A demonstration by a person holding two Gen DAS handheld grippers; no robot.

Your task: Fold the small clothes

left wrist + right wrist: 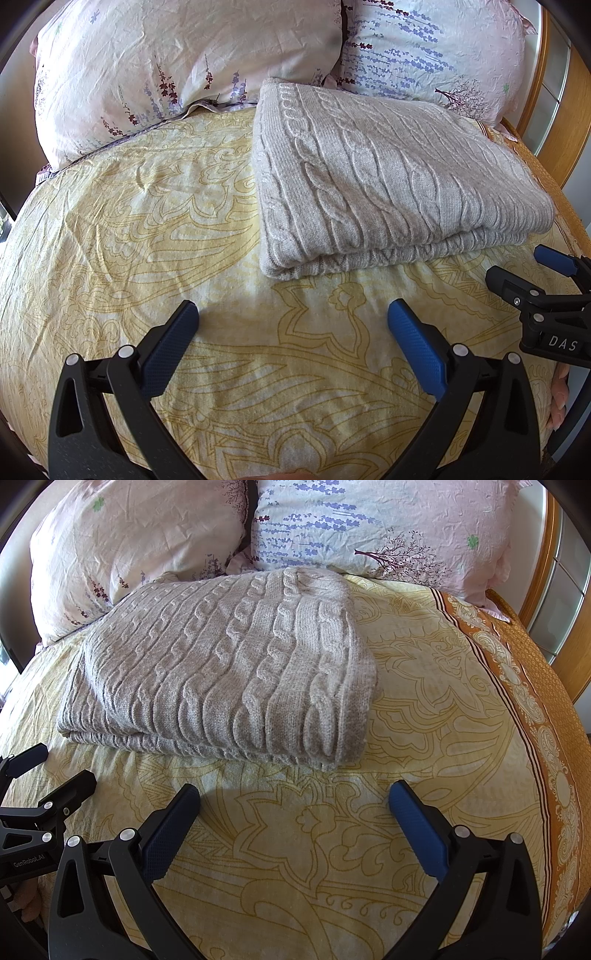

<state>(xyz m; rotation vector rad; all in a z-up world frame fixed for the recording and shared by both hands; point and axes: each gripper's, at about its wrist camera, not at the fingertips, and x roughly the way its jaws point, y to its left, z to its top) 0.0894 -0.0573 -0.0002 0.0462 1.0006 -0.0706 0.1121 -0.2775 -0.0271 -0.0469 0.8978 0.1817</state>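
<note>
Lying folded, sweater (pixel 388 177) touches pillows (pixel 177 74); bedspread (pixel 147 221) beneath.

You can read two markings, both on gripper bodies seen from the opposite wrist camera. In your left wrist view, white capitals "DAS" stand on the black housing of the right gripper (pixel 524 271) at the right edge, the word cut off by the frame. In your right wrist view, small pale lettering "GenRobot.AI" stands on the black housing of the left gripper (pixel 61 764) at the lower left edge; no other text, number or sign is legible.
</note>
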